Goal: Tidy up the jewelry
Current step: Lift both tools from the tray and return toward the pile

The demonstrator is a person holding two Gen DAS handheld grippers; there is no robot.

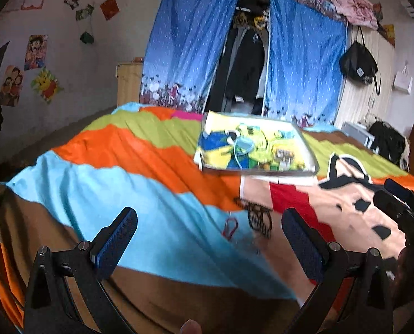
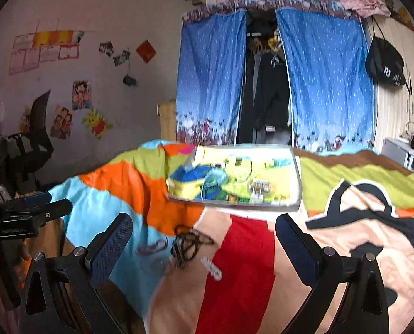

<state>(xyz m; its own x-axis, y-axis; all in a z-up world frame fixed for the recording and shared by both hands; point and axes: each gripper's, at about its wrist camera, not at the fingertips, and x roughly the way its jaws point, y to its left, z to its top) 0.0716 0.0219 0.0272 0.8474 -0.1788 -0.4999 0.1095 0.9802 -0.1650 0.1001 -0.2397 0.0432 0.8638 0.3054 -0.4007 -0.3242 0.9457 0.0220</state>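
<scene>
Bed with multicoloured blanket (image 1: 101, 167): clear tray (image 1: 255, 144), black necklace (image 2: 188, 243); left gripper (image 1: 209, 239) and right gripper (image 2: 204, 245) fingers apart, empty.

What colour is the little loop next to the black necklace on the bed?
The little loop is red, lying on the light blue patch of blanket. The left wrist view shows it best.

no readable text, bag (image 2: 385, 64) print blurred

One tray (image 2: 297, 183) on one bedspread (image 2: 332, 172), two grippers (image 1: 209, 236) (image 2: 204, 239), one black necklace (image 2: 188, 243), one red loop (image 1: 229, 226), two blue curtains (image 2: 211, 83)
</scene>
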